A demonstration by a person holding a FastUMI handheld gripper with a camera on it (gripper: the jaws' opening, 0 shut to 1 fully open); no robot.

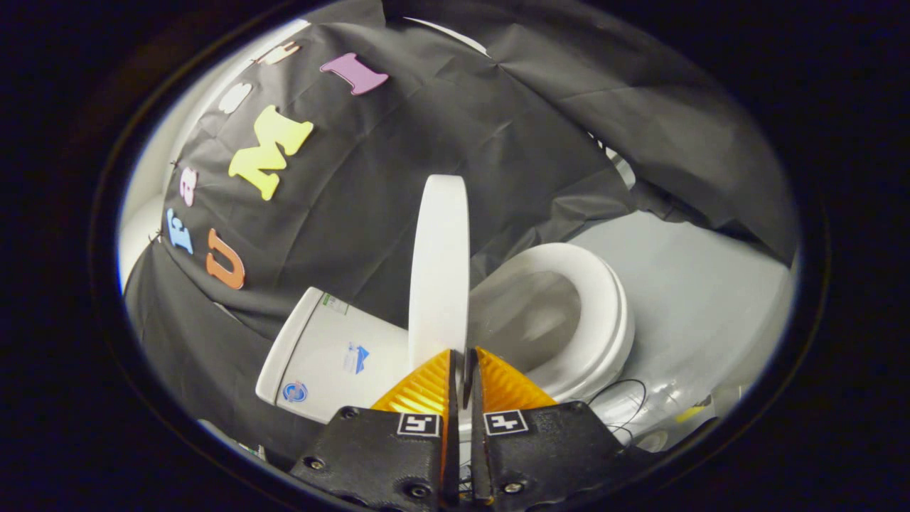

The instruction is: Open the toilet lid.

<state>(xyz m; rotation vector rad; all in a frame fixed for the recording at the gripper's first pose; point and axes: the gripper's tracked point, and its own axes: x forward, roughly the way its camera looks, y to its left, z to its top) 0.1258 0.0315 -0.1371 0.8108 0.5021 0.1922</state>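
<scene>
Your jaws are clamped on the raised toilet lid's [439, 270] edge at centre frame; release early and it could slam onto the seat [604, 313].

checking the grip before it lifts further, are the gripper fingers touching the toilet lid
Touching. In the gripper view, the gripper has both fingers closed on the raised toilet lid's edge, with no gap visible on either side.
</scene>
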